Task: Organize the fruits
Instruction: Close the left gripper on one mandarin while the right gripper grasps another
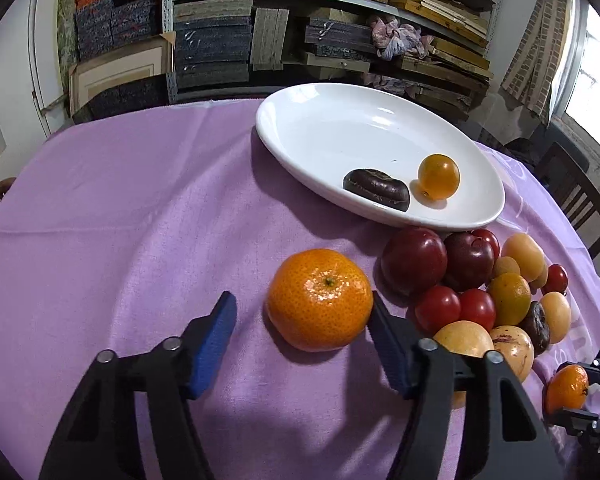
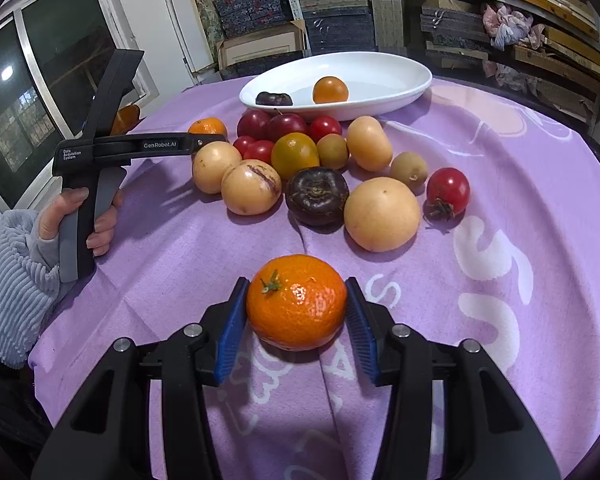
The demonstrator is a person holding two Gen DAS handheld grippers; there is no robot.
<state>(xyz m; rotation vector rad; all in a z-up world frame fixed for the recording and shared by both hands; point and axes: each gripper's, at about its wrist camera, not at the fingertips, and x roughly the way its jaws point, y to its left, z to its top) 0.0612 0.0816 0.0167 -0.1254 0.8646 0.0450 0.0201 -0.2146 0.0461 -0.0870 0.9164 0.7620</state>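
My work surface is a round table under a lilac cloth (image 2: 500, 160). At 12 o'clock in my right view sits a white oval dish (image 2: 380, 76). Below it, centre, a cluster of loose fruit (image 2: 308, 168) lies on the cloth. At 6 o'clock, one mandarin (image 2: 296, 302); at 10 o'clock, another mandarin (image 2: 208, 126).

light: bright, even | shadows: soft | edges: fisheye-warped, dark corners

A storeroom-like home space: metal shelving (image 1: 340, 20) stacked with boxes stands behind the round table (image 1: 120, 200) under purple cloth.
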